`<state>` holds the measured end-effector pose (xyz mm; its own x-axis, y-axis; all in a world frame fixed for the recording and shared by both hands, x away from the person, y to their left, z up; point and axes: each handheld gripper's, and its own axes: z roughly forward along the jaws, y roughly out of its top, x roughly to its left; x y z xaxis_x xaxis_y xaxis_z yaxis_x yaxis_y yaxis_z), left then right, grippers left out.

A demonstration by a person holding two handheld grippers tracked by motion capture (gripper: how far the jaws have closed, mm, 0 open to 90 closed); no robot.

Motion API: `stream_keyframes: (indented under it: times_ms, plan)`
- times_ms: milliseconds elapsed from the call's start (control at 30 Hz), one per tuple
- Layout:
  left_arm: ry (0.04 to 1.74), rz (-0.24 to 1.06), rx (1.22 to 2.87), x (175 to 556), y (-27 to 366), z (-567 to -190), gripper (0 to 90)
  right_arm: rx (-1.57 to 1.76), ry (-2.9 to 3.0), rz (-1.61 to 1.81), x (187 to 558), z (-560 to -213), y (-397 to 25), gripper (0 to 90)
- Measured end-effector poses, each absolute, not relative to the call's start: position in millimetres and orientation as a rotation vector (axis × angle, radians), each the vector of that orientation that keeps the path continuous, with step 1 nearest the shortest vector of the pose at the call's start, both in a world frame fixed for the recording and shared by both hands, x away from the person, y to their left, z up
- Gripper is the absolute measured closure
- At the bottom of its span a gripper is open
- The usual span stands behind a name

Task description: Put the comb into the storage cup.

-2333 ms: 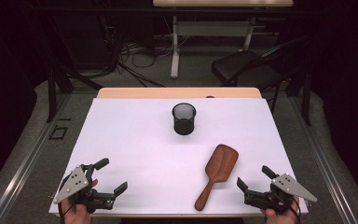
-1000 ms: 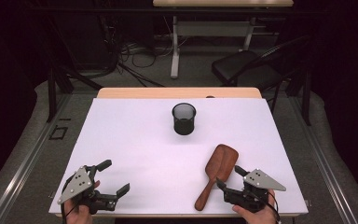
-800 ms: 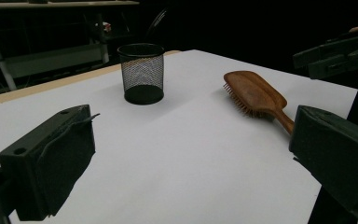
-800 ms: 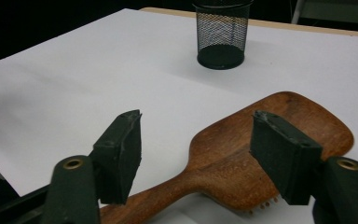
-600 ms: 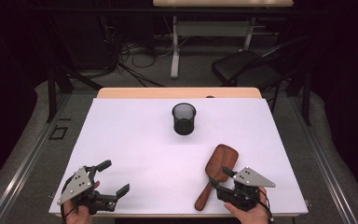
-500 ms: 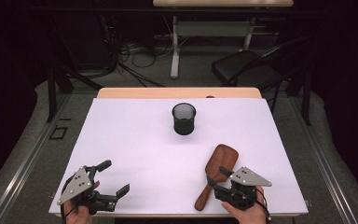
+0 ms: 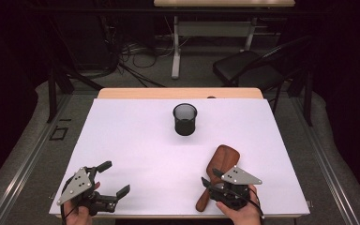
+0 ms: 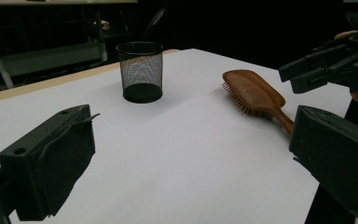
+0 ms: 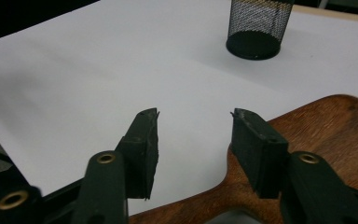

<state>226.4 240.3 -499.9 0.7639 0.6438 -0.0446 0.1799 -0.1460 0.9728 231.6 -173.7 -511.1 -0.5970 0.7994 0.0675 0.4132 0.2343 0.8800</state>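
My right claw (image 9: 193,116), spread, straddles the wooden hairbrush (image 9: 317,140) neck; I judge it light, rigid, smooth: grip the handle just below.

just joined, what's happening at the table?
A person holds a gripper in each hand at a white table. The right gripper is at the wooden hairbrush, jaws open above the neck where handle meets head, not clamped on it. The brush lies flat, bristles down, at the near right. The left gripper sits open at the near left, holding nothing. A black mesh cup stands upright toward the far middle of the table, apart from the brush.
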Motion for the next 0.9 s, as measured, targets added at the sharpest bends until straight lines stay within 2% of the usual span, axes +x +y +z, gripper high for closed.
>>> stream_keyframes:
  times_ms: [100, 133, 167, 200, 267, 300, 367, 533, 900]
  plan:
    - [0.655, 0.457, 1.701, 226, 240, -500, 0.4, 1.129, 2.144, 1.304, 233, -515, -172, 57.8]
    - [0.651, 0.454, 1.703, 227, 240, -500, 0.4, 1.128, 2.172, 1.282, 233, -518, -170, 62.8]
    - [0.651, 0.454, 1.703, 227, 240, -500, 0.4, 1.128, 2.172, 1.282, 233, -518, -170, 62.8]
    - [0.652, 0.453, 1.711, 227, 240, -500, 0.4, 1.118, 2.199, 1.252, 234, -520, -168, 67.9]
    - [0.650, 0.452, 1.709, 227, 239, -500, 0.4, 1.113, 2.206, 1.243, 234, -522, -167, 69.0]
    - [0.650, 0.450, 1.709, 227, 239, -501, 0.4, 1.104, 2.233, 1.217, 234, -525, -164, 73.9]
    - [0.654, 0.448, 1.712, 227, 239, -501, 0.4, 1.103, 2.241, 1.207, 234, -526, -163, 76.0]
    - [0.651, 0.445, 1.710, 227, 239, -501, 0.4, 1.090, 2.277, 1.171, 234, -532, -160, 88.9]
    - [0.651, 0.438, 1.712, 228, 240, -502, 0.4, 1.102, 2.343, 1.135, 238, -542, -155, 90.0]
